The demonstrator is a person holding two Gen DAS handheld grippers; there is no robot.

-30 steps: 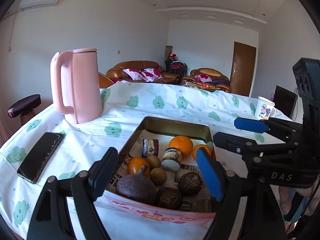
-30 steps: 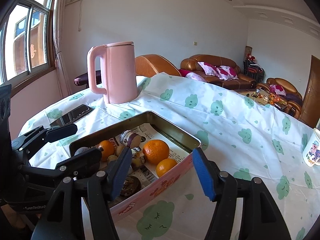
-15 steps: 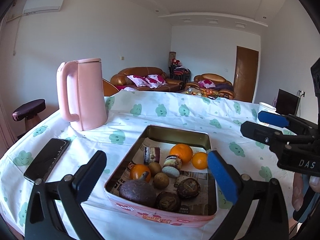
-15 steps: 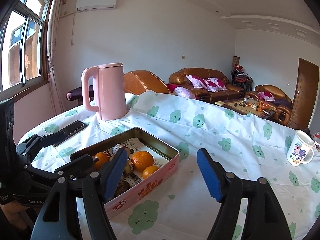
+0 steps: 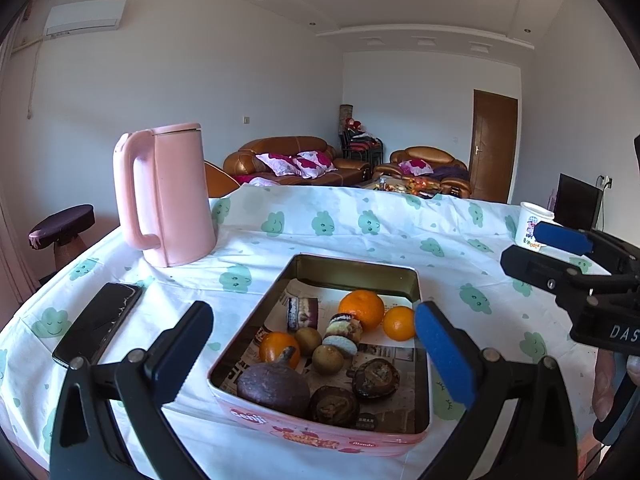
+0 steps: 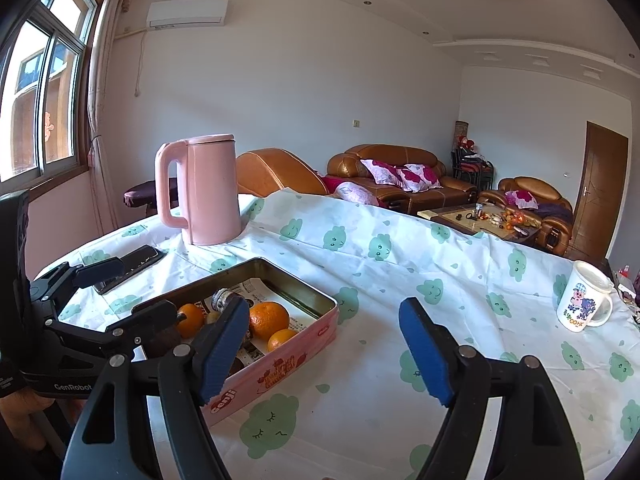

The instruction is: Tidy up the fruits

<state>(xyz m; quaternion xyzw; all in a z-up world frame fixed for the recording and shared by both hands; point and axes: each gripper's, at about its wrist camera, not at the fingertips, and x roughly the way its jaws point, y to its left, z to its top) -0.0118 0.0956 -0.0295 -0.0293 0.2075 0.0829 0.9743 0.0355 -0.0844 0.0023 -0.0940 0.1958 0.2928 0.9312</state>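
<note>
Two spread jaws on the left hand-held gripper (image 5: 312,354), gripping nothing, hovering over the near end of the pink tin (image 5: 320,434) on the table (image 5: 360,232); right hand-held gripper (image 6: 324,350) spread too, empty, beside the tin. Inside: dark fruits (image 5: 274,384) nearest, oranges (image 5: 362,308) behind. Pink kettle (image 5: 168,196) beyond, white mug (image 6: 582,300) far right

Bright daylight from window (image 6: 44,92) at 9 o'clock; sunlit patches on surface (image 6: 400,264); sharp focus; fisheye bending, dark corner vignettes.
</note>
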